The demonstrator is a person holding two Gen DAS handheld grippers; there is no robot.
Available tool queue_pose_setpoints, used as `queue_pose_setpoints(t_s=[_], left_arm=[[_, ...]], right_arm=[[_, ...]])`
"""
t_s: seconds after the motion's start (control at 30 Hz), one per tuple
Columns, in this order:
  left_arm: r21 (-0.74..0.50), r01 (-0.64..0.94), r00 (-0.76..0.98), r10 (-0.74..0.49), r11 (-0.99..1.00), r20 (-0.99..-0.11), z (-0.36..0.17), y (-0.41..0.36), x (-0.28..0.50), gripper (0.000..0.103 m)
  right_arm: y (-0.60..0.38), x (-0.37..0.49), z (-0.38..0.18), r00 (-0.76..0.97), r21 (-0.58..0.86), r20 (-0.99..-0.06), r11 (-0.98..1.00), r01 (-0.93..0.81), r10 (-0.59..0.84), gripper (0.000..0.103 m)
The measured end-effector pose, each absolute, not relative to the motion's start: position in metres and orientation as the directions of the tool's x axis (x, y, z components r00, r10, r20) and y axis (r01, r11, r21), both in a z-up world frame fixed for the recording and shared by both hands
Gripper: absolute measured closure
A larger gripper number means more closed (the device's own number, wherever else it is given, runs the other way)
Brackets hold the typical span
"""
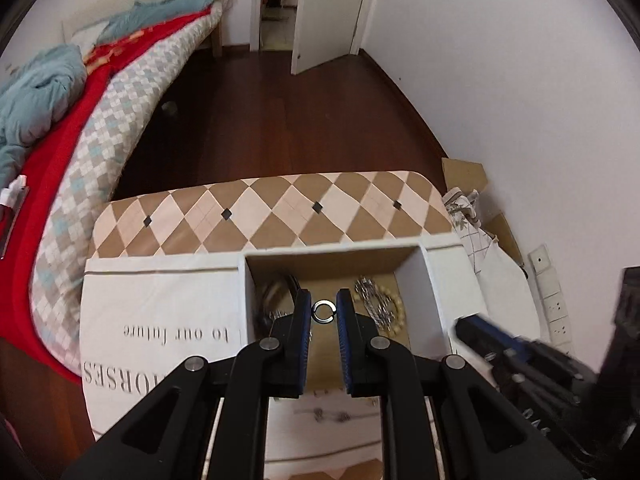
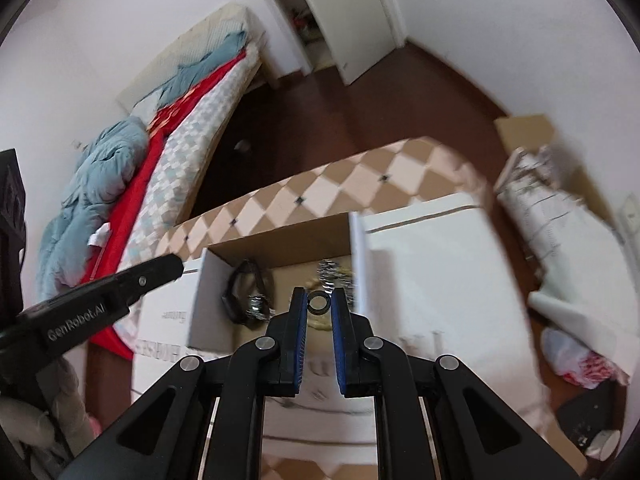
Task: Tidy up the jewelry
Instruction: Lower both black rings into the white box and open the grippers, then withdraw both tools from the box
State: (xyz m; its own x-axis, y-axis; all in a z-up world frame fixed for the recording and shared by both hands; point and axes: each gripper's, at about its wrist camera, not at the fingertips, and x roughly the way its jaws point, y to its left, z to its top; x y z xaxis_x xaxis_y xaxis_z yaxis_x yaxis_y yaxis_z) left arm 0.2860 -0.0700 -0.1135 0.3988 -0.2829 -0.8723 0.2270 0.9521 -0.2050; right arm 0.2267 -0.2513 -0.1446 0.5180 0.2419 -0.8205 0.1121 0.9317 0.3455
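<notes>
My left gripper (image 1: 323, 311) is shut on a small silver open ring (image 1: 323, 312), held over an open white cardboard box (image 1: 434, 280). In the box lie a silver chain with a beige bead bracelet (image 1: 380, 308) at right and a dark watch or bangle (image 1: 280, 292) at left. My right gripper (image 2: 319, 305) is shut on a small black ring (image 2: 319, 304) above the same box (image 2: 358, 264), where the dark bangle (image 2: 244, 296) and silver chain (image 2: 332, 274) show. The right gripper also shows blurred in the left wrist view (image 1: 500, 344); the left gripper shows in the right wrist view (image 2: 100, 296).
The box sits on a white printed cloth (image 1: 160, 320) over a diamond-patterned table (image 1: 280, 208). A bed (image 1: 80, 120) with red and blue bedding is at left. Cardboard and bags (image 2: 560, 240) lie at right. Dark wood floor (image 1: 280, 112) and an open door (image 1: 328, 12) are beyond.
</notes>
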Motion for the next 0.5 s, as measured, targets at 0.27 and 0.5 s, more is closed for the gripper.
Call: queue_pose_setpoints(t_s=[0.27, 0.5], left_arm=[[-0.256, 0.226, 0.312, -0.319, 0.940, -0.895, -0.120, -0.065, 0.321, 0.086], [-0.194, 0.181, 0.374, -0.250, 0.964, -0.893, -0.112, -0.047, 0.316, 0.033]], right_arm=[[-0.248, 0.268, -0.179, 0.374, 0.427, -0.860, 0.891, 0.155, 0.347, 0.081], [-0.254, 0.261, -0.167, 0.392, 0.378, -0.875, 0.907, 0.183, 0.285, 0.053]])
